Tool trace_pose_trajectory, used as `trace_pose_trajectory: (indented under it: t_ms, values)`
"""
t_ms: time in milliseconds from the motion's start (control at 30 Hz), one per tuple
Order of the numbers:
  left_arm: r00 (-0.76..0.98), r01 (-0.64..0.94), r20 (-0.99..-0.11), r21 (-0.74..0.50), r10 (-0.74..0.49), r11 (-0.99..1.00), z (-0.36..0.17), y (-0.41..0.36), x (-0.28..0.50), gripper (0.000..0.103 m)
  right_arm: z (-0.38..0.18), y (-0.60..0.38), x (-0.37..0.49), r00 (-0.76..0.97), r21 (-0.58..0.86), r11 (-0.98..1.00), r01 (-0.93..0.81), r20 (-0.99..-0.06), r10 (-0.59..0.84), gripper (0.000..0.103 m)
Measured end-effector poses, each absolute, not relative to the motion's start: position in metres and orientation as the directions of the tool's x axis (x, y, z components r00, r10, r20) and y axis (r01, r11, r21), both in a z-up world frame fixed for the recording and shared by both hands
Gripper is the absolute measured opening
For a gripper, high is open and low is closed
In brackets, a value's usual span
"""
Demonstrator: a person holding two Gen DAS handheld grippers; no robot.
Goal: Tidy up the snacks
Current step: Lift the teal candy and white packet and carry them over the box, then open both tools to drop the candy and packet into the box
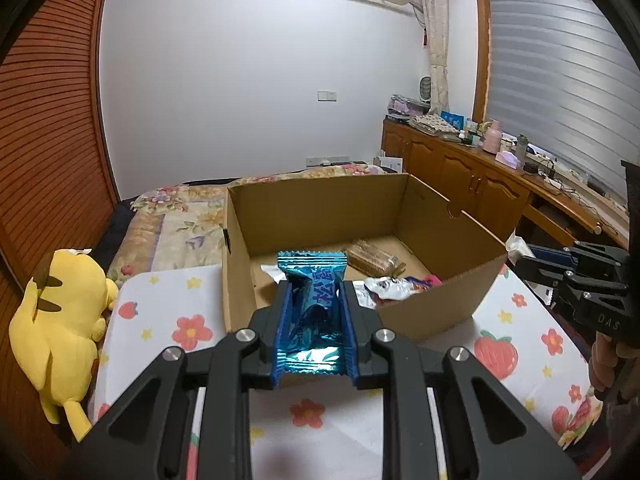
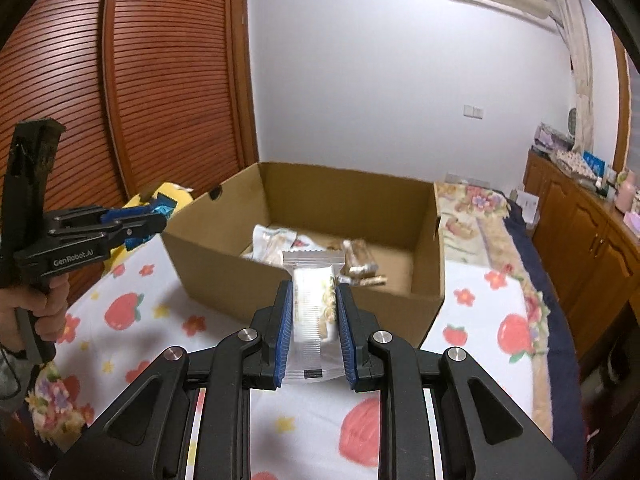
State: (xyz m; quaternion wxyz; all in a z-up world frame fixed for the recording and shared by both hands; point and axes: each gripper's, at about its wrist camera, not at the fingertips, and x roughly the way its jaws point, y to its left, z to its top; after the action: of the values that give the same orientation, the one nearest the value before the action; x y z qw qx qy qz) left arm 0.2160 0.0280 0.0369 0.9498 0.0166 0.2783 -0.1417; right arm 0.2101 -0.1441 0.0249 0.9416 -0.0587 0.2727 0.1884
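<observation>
My left gripper is shut on a shiny blue snack packet and holds it above the table, just before the near wall of an open cardboard box. My right gripper is shut on a clear white snack packet, also in front of the box. Several wrapped snacks lie on the box floor; they show in the right wrist view too. Each gripper shows in the other's view: the right one at the far right, the left one at the left.
The box stands on a table with a white cloth printed with flowers and strawberries. A yellow plush toy sits off the table's left edge. A bed with a floral cover lies behind, and wooden cabinets run along the right wall.
</observation>
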Motion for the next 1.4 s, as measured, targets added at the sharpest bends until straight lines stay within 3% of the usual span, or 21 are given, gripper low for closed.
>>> trace_pose_trajectory:
  t_ms: [767, 1400]
  values:
    - [0.768, 0.234, -0.6, -0.061, -0.223, 0.97, 0.017, 0.034, 0.278, 0.021, 0.018, -0.141, 0.282, 0.775, -0.065, 0.943, -0.326, -0.59, 0.227, 0.02]
    - [0.74, 0.237, -0.632, -0.075, -0.23, 0.969, -0.001, 0.022, 0.291, 0.023, -0.009, -0.146, 0.32, 0.714, 0.019, 0.954, -0.3, -0.659, 0.238, 0.02]
